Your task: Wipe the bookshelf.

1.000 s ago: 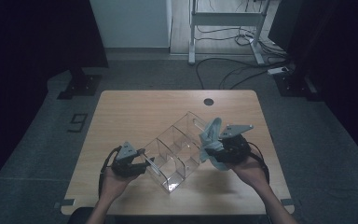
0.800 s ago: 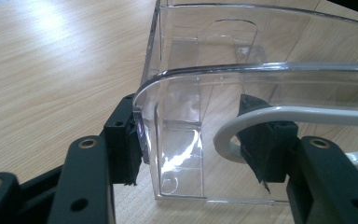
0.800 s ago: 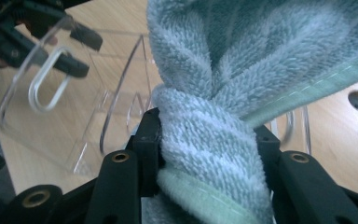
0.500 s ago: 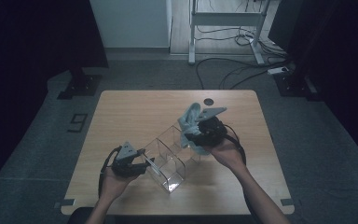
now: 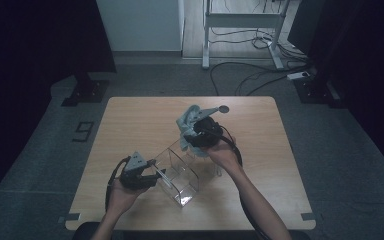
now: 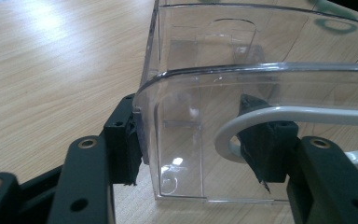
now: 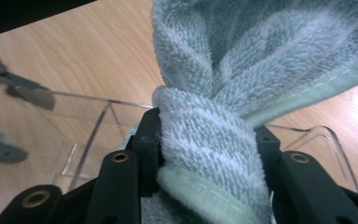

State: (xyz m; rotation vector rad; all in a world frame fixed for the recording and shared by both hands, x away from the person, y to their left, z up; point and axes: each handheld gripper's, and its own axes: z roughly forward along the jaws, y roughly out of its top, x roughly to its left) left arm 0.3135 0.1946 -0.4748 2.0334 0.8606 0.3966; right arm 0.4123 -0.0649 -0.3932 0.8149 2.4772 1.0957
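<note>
Where the clear plastic organizer (image 5: 180,172) lies near the front of the wooden table (image 5: 130,125), its walls are thin, glossy and round-cornered, with inner dividers. The left gripper (image 5: 152,175) clamps the organizer's near end wall, one jaw outside, one inside. The right gripper (image 5: 190,134), over the organizer's far end, pinches a thick, looped pale-green terry towel (image 7: 242,93). A white cable (image 6: 279,116) curves across the organizer's near wall.

On the wooden counter (image 5: 130,120), the left tongs (image 5: 156,176) grip the near end of a clear divided organizer (image 5: 182,172); the right tongs (image 5: 187,134) hold a light green towel (image 5: 187,120) above its far end.
</note>
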